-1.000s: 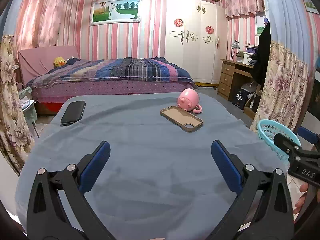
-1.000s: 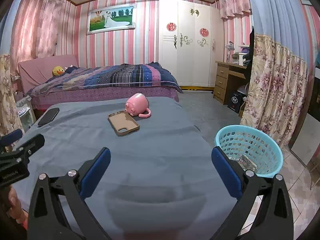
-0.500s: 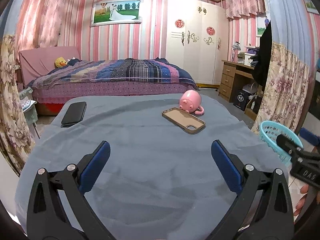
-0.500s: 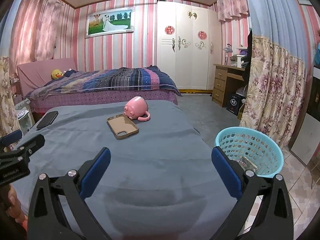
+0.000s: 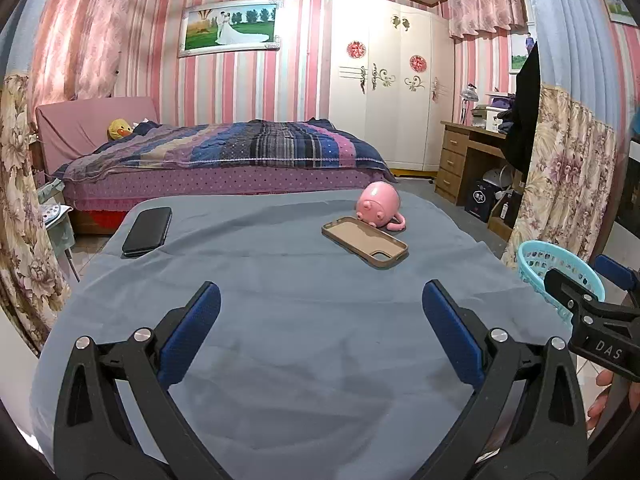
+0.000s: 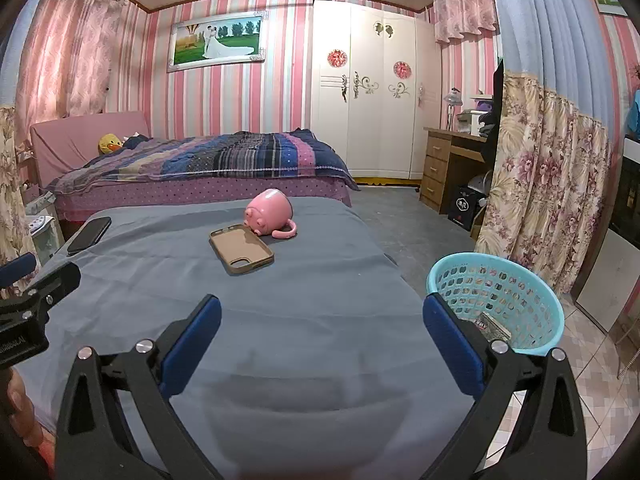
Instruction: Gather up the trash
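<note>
Left hand-held gripper (image 5: 320, 320) and right hand-held gripper (image 6: 320, 330), both spread wide and holding nothing, above the bare near half of the grey-covered desk (image 6: 304, 312). Toward the far edge: brown phone case (image 6: 241, 249) touching a tipped pink mug (image 6: 270, 212); black phone (image 5: 147, 231) at the far left corner. Blue basket (image 6: 532, 300) just beside the right edge, holding a wrapper (image 6: 491, 326) with unreadable print. "DAS" legible on the right tool's body.

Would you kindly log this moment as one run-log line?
left gripper: open, empty | right gripper: open, empty | basket: holds wrapper | table: mug, phone case, phone
</note>
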Tool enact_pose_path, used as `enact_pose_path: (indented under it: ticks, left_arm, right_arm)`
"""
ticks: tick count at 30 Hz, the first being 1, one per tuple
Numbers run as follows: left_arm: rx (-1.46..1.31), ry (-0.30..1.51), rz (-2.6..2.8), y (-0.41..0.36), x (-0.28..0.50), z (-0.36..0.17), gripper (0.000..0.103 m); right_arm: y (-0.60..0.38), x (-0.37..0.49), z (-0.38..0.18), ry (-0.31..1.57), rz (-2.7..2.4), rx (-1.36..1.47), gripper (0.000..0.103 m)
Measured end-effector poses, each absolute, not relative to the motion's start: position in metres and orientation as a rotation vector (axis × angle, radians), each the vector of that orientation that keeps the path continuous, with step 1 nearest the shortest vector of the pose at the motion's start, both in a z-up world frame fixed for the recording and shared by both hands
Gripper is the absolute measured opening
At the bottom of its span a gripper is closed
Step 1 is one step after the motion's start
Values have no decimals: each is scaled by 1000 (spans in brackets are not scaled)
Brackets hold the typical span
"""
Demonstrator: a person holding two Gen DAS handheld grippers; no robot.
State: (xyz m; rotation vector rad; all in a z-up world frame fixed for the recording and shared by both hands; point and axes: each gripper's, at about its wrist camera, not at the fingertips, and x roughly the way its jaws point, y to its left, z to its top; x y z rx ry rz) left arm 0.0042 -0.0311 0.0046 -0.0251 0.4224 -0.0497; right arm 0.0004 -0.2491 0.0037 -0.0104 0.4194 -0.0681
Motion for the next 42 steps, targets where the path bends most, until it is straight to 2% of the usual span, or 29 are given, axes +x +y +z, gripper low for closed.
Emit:
enact_pose_path:
  ticks: [42]
  left_arm:
    - [-39,412,-32,-30,5,4,98]
  right_arm:
    - [-255,2,10,412,-75,-14,99]
